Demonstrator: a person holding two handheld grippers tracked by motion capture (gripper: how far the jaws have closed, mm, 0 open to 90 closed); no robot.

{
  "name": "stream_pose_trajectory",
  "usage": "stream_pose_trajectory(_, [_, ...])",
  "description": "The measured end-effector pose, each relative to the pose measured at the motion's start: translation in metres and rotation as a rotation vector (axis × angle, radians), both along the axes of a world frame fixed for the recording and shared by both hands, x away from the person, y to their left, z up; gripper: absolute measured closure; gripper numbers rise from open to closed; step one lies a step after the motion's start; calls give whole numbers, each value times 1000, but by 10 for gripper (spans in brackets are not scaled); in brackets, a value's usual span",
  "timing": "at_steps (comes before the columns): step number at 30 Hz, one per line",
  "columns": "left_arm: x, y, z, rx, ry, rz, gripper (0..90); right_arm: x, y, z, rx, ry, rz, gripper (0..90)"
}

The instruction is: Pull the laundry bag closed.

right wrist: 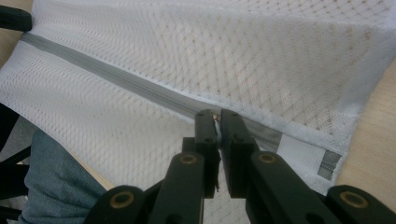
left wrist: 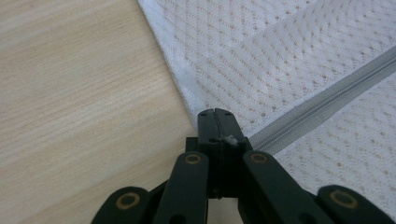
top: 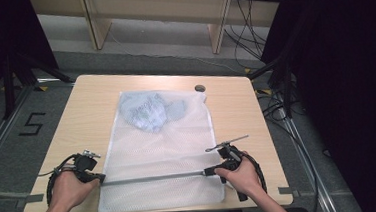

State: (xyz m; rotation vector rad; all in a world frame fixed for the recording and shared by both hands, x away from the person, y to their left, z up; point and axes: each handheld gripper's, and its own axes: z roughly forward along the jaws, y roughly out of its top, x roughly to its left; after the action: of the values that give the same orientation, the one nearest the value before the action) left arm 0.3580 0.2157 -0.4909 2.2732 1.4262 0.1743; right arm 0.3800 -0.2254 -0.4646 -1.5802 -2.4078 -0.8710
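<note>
Lying flat on the wooden table, the white mesh laundry bag runs from the near edge to past the middle, with a bundle of pale blue cloth inside its far end. A grey zipper crosses the bag from left to right near its near end.

The left gripper has its jaws closed on the left end of the zipper, at the bag's left hem. The right gripper is pinched narrow on what appears to be the small zipper pull at the right end; a thin pale sliver shows between its jaws in the right gripper view.

Handling judgement: the mesh is light, soft and limp. It will wrinkle and slide on the smooth table unless held taut. The zipper tape is the firmest part and the hem the next best; take hold there, not on open mesh, which may snag or tear. The pull is small and may slip from the pads, so keep the grip square and draw along the zipper line.

A small dark round object lies beside the bag's far right corner.
</note>
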Motion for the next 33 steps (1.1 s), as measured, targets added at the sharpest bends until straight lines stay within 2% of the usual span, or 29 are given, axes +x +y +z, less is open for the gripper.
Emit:
stream_pose_trajectory(15, [0, 0, 0, -3, 1, 0, 900, -1, -9, -1, 0, 5, -10, 869])
stream_pose_trajectory(16, [0, 0, -1, -7, -4, 4, 900, -2, -8, 0, 14, 36, -30, 868])
stream_pose_trajectory(17, [0, -1, -1, -7, -11, 16, 900, -2, -9, -1, 10, 24, -29, 868])
stream_pose_trajectory(18, [0, 0, 0, 0, -2, 1, 900, -2, -10, -1, 11, 25, -26, 869])
stream_pose_trajectory(20, [0, 0, 0, -2, -1, 3, 900, -2, -11, -1, 11, 23, -22, 868])
stream_pose_trajectory(21, [0, 0, 0, -2, -2, 2, 900, -3, -11, 0, 16, 42, -37, 868])
stream_pose_trajectory(25, [0, -1, -1, -12, -12, 20, 900, -1, -15, -2, 7, 12, -16, 868])
stream_pose_trajectory(27, [0, 0, 0, -1, -2, 3, 900, -1, -15, -2, 9, 9, -17, 868])
stream_pose_trajectory(31, [-1, -1, -3, -27, -29, 26, 900, -1, -18, -3, 2, 10, -27, 868])
stream_pose_trajectory(32, [0, -1, -1, -10, -9, 18, 900, -1, -19, -3, 5, 11, -25, 868])
stream_pose_trajectory(33, [0, 0, -1, -10, -13, 10, 900, -1, -19, -3, 9, 10, -22, 868])
